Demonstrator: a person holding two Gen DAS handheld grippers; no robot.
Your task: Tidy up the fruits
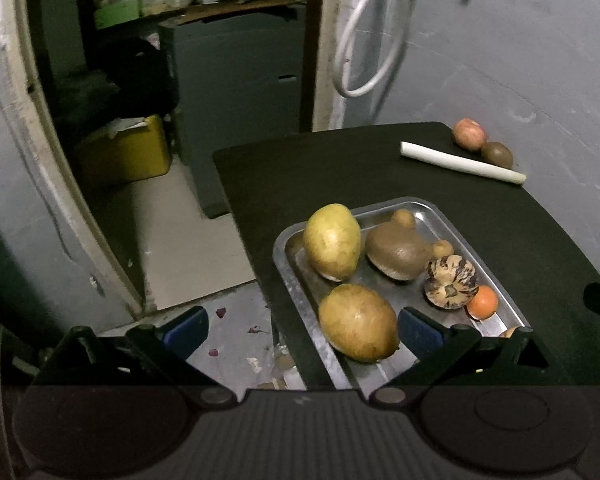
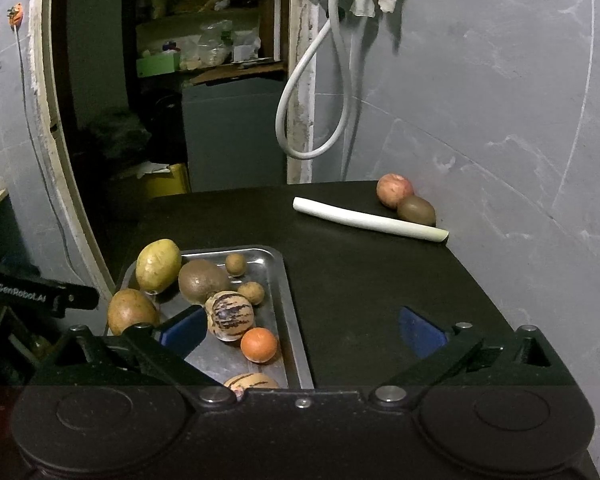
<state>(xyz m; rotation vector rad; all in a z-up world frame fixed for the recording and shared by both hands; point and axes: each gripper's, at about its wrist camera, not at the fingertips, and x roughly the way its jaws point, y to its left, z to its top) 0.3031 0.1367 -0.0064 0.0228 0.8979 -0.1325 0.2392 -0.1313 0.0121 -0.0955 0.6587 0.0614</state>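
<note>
A black table (image 2: 360, 280) stands against a grey tiled wall. On it a steel tray (image 2: 292, 320) holds mangoes, striped melons and an orange (image 2: 259, 344); an apple (image 2: 394, 190), a kiwi (image 2: 416, 210) and a white stalk (image 2: 370, 220) lie well apart at the back. Both grippers tilt downward, jaws spread and empty: the left gripper (image 1: 300, 330) over the tray's near corner, the right gripper (image 2: 302, 326) over its right rim.
</note>
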